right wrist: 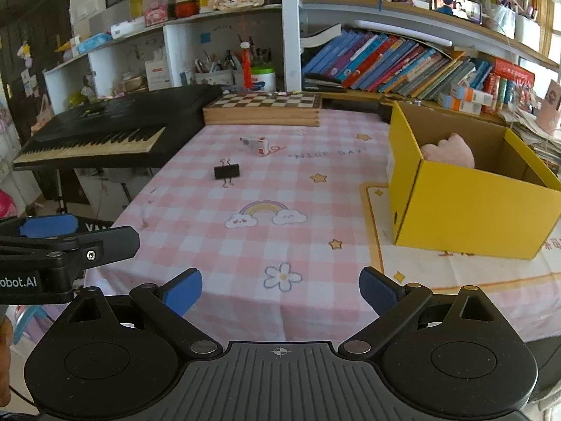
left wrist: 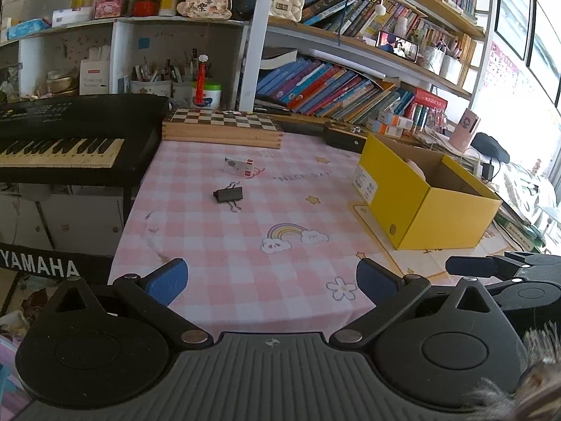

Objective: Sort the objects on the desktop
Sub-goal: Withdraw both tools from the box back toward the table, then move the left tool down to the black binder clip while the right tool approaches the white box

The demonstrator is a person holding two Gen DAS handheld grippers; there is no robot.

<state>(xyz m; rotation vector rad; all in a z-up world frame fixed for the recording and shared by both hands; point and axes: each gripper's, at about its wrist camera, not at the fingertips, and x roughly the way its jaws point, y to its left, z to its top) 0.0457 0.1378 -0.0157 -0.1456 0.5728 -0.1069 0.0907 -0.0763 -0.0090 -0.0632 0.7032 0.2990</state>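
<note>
Hovering at near bench edge, left gripper (left wrist: 271,282) and right gripper (right wrist: 280,293), fingers apart, empty. Black metal binder clip (left wrist: 228,194) mid-bench; small white-red box (left wrist: 239,167) beyond; open yellow cardboard box (left wrist: 426,193) at right edge. Right view shows pink plush (right wrist: 448,151) inside.

On the pink checked tablecloth (right wrist: 245,245): black metal binder clip (right wrist: 227,171) near centre-left, small white-and-red card box (right wrist: 255,144) just beyond it. Far behind both, wooden folding chessboard (right wrist: 263,107) along the table's far edge. Left of the table, black Yamaha keyboard (right wrist: 105,133). At right, open yellow cardboard box (right wrist: 466,203), pink plush toy (right wrist: 448,151) inside.
</note>
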